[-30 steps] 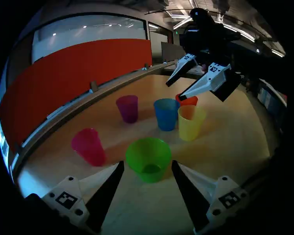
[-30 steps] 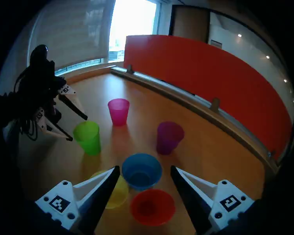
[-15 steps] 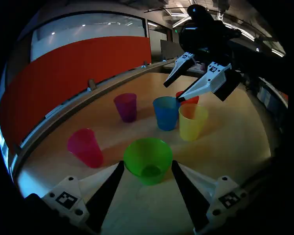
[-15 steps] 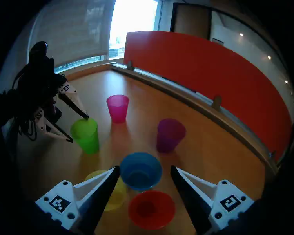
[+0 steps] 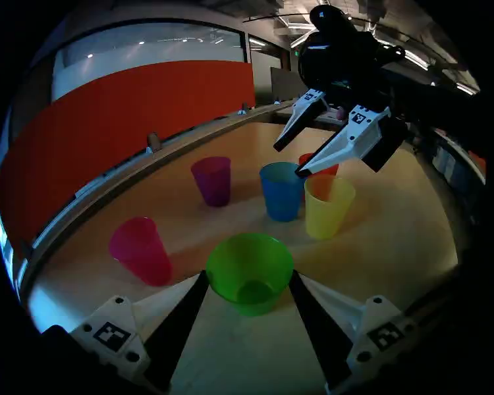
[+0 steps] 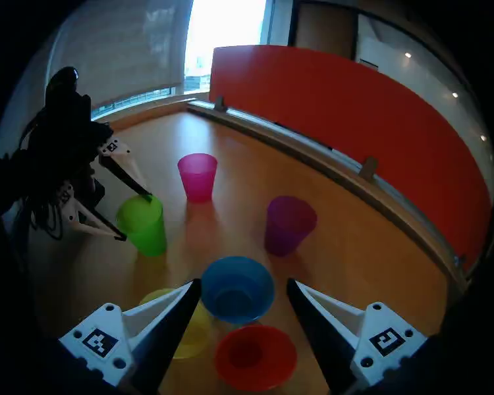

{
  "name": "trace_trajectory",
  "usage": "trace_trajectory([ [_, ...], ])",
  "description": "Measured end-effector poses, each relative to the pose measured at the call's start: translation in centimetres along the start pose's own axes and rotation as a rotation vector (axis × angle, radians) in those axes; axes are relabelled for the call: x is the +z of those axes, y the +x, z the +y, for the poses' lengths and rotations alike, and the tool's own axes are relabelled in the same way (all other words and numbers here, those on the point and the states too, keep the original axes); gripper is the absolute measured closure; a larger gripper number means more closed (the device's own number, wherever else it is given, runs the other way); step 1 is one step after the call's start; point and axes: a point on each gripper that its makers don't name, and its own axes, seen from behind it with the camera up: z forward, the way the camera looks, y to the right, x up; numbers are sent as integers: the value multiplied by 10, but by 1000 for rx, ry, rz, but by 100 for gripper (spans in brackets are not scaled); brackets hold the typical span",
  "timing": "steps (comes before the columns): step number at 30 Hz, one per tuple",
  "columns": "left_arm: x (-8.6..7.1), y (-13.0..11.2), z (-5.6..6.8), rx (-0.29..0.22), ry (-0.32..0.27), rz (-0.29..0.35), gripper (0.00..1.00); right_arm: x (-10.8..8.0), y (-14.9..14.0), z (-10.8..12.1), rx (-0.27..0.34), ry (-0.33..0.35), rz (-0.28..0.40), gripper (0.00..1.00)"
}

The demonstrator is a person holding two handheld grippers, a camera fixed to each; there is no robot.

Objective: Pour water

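Straddling green cup, left gripper, jaws apart, possibly touching its rim.

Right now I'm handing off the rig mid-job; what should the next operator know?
Left gripper: open, one finger on each side of the green cup.
Right gripper: open, blue cup between its fingers; red cup and yellow cup sit nearer its camera.
Pink cup and purple cup stand upright farther out on the table.
Done: both grippers lined up on cups.
Left: grasp, lift, pour. I cannot tell which cups hold water.
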Motion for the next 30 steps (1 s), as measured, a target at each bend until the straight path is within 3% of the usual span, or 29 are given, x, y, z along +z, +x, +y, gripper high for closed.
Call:
trace_trajectory([
  [30, 14, 0, -4, -1, 20, 16, 12, 6, -2, -2, 6, 6, -13, 0],
])
